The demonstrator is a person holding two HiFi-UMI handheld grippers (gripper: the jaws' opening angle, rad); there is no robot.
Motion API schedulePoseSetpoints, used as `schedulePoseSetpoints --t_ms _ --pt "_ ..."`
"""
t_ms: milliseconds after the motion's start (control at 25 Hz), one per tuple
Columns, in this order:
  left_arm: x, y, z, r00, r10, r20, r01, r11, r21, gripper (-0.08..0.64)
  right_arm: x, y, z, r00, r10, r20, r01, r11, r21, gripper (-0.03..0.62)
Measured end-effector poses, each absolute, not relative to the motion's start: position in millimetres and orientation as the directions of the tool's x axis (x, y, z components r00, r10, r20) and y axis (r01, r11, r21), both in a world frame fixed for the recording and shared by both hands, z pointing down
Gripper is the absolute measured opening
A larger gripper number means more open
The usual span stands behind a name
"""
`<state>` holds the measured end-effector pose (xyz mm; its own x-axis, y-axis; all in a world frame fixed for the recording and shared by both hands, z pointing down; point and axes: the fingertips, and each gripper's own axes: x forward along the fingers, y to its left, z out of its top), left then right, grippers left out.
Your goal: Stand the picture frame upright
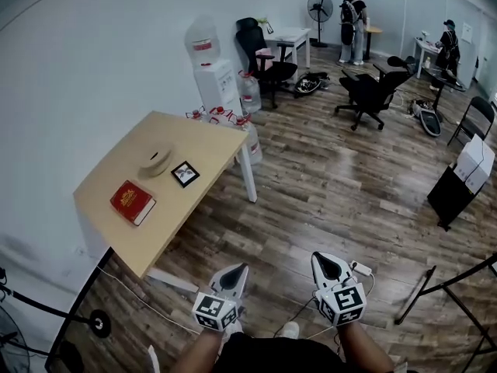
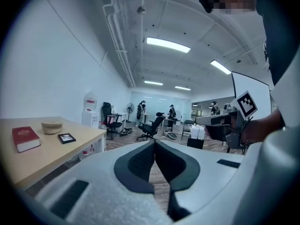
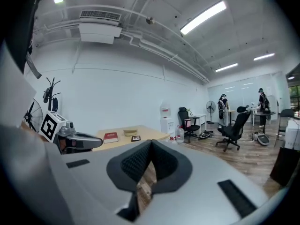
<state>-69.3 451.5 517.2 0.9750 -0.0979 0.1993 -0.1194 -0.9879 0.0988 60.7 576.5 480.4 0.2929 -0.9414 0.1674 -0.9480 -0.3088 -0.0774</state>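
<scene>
- Two claws, left claw (image 1: 241, 270) and right claw (image 1: 318, 257), both closed tight, empty, held low over the wood floor (image 1: 326, 200).
- Picture frame (image 1: 185, 173) lies flat on tabletop (image 1: 186, 133), near red book (image 1: 133, 202), well apart from both claws.

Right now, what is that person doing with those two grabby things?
A person holds the left gripper and the right gripper out in front, both shut with nothing in them. They stand away from the wooden table. The picture frame lies flat there, beside a red book and a beige round thing, not yet picked up.
</scene>
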Motion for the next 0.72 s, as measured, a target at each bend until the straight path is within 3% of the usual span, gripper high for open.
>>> schedulePoseSetpoints --t_ms 160,440,720 --pt "-71 455 516 0.973 -0.118 0.200 -0.140 -0.985 0.098 0.003 58 573 470 0.244 -0.962 0.121 -0.963 -0.255 -0.086 0.009" --pt "-71 436 531 0.965 -0.134 0.227 -0.165 -0.978 0.124 0.003 62 545 481 0.203 -0.966 0.160 -0.970 -0.221 -0.105 0.009" --pt "-39 386 534 0.968 -0.111 0.224 -0.145 -0.980 0.140 0.003 86 498 478 0.270 -0.949 0.160 -0.958 -0.282 -0.055 0.009"
